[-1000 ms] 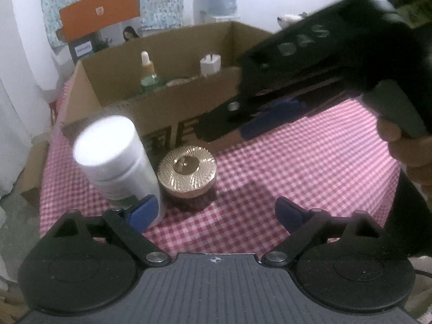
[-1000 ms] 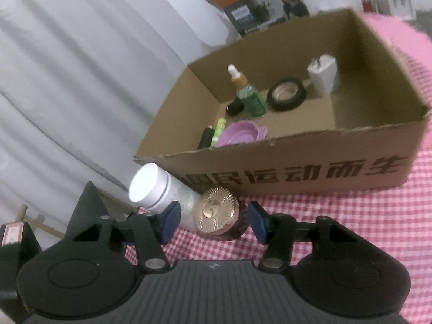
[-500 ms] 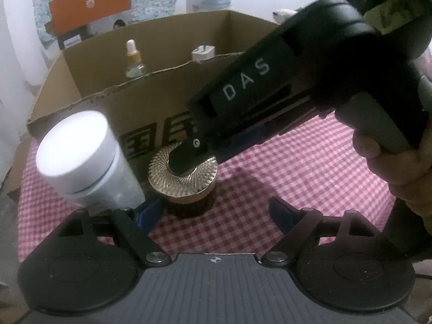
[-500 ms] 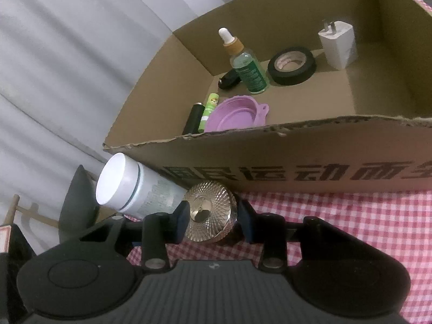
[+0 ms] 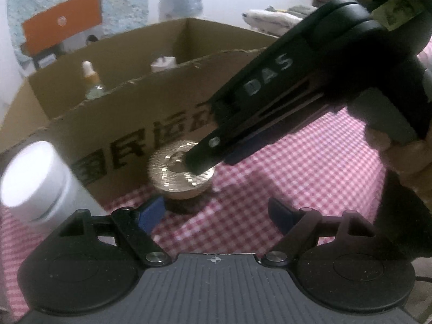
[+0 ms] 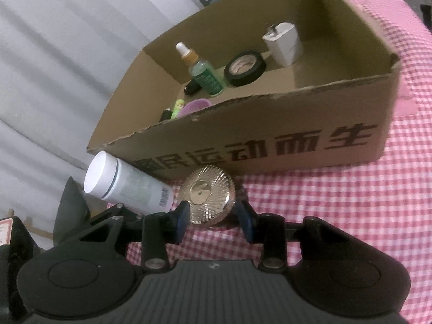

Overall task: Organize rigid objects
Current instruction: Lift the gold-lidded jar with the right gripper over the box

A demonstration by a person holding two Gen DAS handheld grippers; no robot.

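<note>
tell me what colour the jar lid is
Gold, with fine ribs radiating from its centre: the jar lid shows best in the right wrist view.

right gripper (image 6: 213, 220) clamps the gold-lidded jar (image 6: 207, 198) beside a white bottle (image 6: 127, 186), before the cardboard box (image 6: 270, 145)

Your right gripper (image 6: 213, 216) has its blue pads clamped tight; your left gripper (image 5: 216, 212) hangs wide apart, pointing downward.

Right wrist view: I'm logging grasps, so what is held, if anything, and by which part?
The right gripper holds the gold-lidded jar by its sides, just under the lid. The left gripper holds nothing.
</note>
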